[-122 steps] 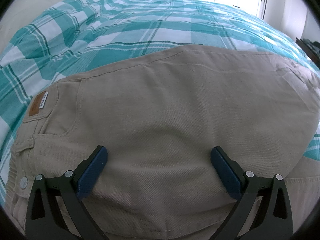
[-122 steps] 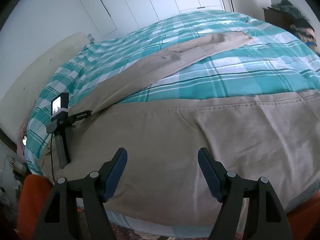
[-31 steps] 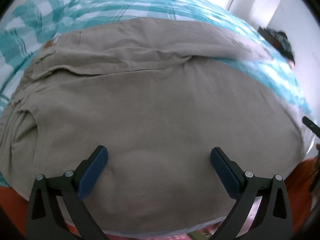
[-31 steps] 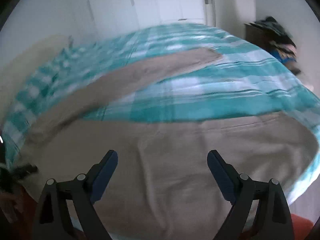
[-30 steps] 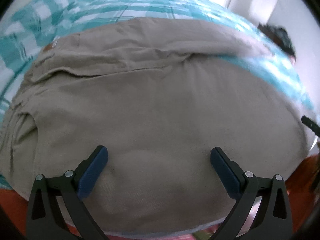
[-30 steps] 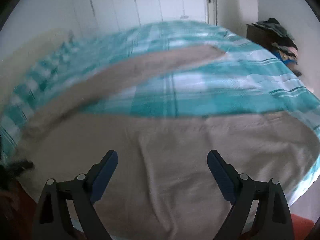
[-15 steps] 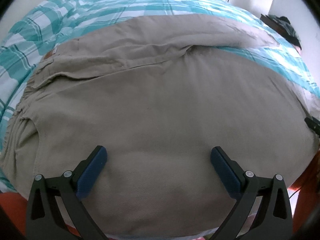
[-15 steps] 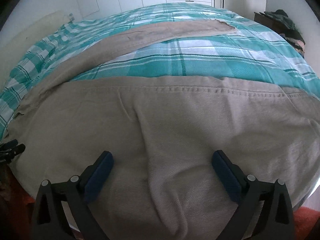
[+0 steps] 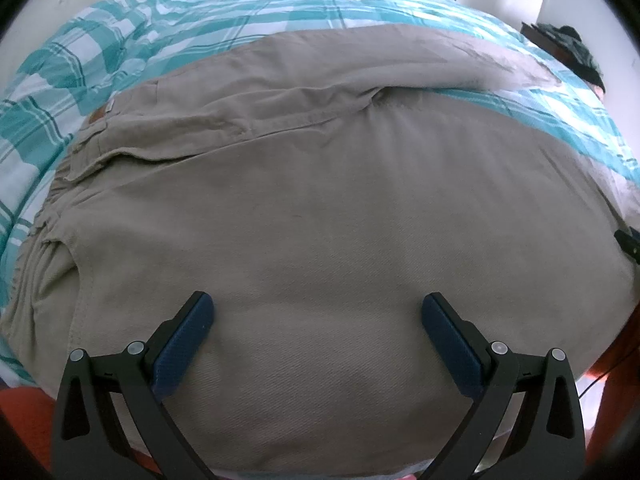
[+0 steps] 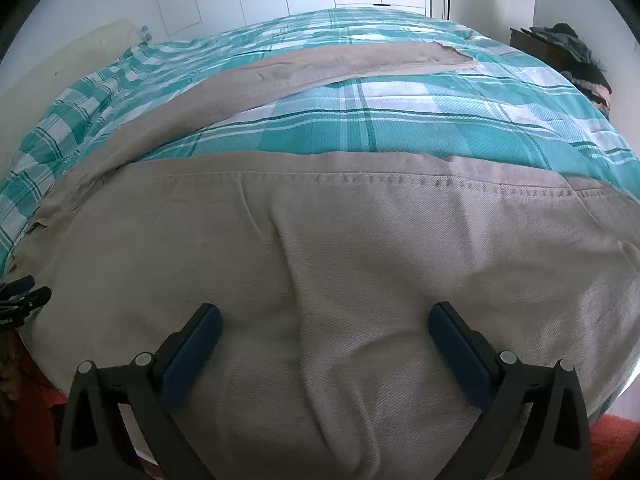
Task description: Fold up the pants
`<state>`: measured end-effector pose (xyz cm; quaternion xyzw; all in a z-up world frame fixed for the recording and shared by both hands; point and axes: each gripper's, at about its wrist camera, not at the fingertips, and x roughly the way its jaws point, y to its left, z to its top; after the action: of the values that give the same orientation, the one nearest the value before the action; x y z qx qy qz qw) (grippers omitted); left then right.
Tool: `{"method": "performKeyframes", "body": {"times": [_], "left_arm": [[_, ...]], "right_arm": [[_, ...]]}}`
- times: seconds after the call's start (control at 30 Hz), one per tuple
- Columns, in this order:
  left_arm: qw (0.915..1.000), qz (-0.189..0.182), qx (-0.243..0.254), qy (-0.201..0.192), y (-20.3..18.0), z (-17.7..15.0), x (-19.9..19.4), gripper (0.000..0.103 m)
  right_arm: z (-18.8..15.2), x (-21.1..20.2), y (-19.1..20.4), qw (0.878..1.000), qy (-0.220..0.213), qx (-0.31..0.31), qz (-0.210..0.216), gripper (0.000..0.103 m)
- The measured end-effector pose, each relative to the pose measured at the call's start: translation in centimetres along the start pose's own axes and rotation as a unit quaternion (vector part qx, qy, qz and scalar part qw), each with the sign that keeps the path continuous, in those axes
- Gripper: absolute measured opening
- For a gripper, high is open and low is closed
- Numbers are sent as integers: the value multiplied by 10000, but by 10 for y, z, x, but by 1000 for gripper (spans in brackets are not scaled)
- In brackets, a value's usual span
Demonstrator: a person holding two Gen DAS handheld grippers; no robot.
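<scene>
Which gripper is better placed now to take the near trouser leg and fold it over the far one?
Probably the right gripper: it hovers, jaws opening, over the near leg; the left gripper is nearer the waistband.

Left gripper (image 9: 318,330): two black plastic arms, angular, with triangular cut-outs near the base. Each finger carries a dark blue pad (image 9: 182,346), long and flat, with a fine ribbed texture. Two round silver screws (image 9: 135,347) sit on each arm, near the pad's root. Right gripper (image 10: 324,338): same build, with black frame, triangular openings, blue pads (image 10: 460,354) and silver screw heads (image 10: 507,357) in pairs. No markings readable on either. No sleeve or hand in either wrist view.
</scene>
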<state>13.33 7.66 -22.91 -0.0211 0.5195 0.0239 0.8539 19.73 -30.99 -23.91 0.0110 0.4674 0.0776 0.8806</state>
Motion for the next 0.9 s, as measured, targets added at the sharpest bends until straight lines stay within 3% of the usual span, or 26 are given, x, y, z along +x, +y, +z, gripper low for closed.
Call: {"method": "performKeyframes", "body": {"times": [0.9], "left_arm": [[10000,17,13,-1,-1,1,0,103]], "right_arm": [[5,3,0,10000,-55,-32,-12,103]]}}
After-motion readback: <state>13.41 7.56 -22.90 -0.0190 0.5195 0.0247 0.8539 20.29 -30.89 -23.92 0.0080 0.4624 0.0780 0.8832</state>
